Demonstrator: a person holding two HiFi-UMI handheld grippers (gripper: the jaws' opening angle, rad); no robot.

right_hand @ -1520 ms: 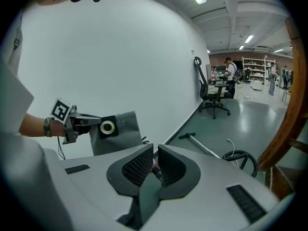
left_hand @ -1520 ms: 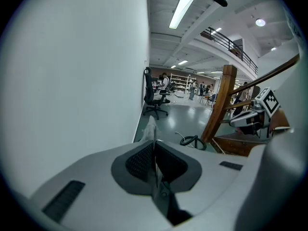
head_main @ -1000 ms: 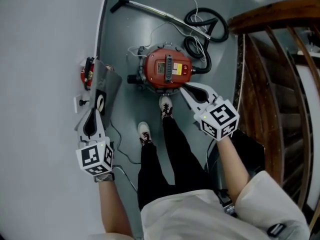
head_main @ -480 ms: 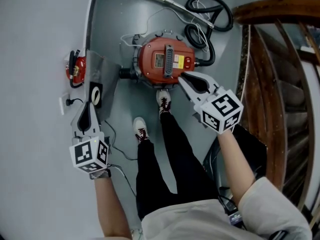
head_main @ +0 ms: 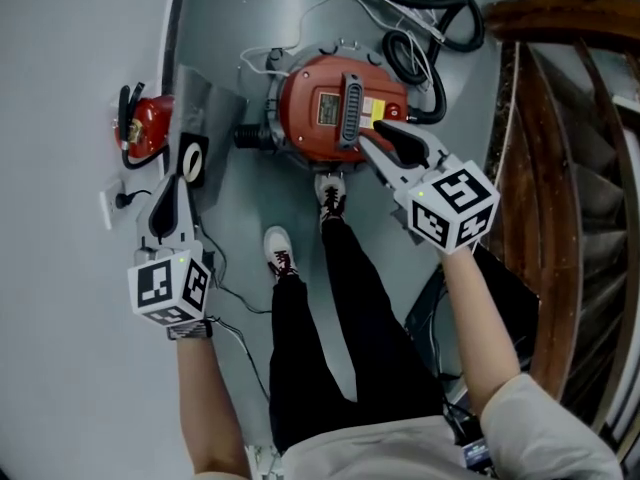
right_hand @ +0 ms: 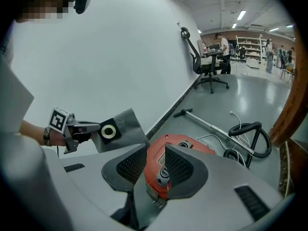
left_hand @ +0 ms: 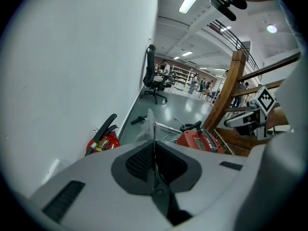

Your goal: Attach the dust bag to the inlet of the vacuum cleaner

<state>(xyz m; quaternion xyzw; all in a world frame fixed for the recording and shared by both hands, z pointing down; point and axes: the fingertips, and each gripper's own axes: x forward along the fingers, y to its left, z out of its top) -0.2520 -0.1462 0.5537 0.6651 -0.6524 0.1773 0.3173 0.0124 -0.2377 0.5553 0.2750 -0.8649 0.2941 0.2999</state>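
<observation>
The red vacuum cleaner [head_main: 335,113] stands on the grey floor, its inlet stub [head_main: 248,136] pointing left. My left gripper [head_main: 172,183] is shut on the grey dust bag [head_main: 205,118], which hangs left of the inlet with its black ringed collar [head_main: 192,161] facing up. In the left gripper view the bag [left_hand: 146,125] shows edge-on between the closed pads. My right gripper [head_main: 378,136] hovers over the lid's right side. Its jaws have just been opening and hold nothing. In the right gripper view the vacuum cleaner [right_hand: 156,158] shows through the gap, the dust bag [right_hand: 118,129] at the left.
A red fire extinguisher [head_main: 140,128] stands by the white wall [head_main: 60,168] on the left. A black hose [head_main: 440,13] and metal wand [right_hand: 207,121] lie behind the vacuum. A wooden stair railing [head_main: 560,118] runs along the right. The person's legs and shoes [head_main: 330,196] stand just in front.
Both grippers have dropped lower and closer to the vacuum. The right gripper's jaws, shut before, now stand apart over the lid. The left gripper still holds the bag.
</observation>
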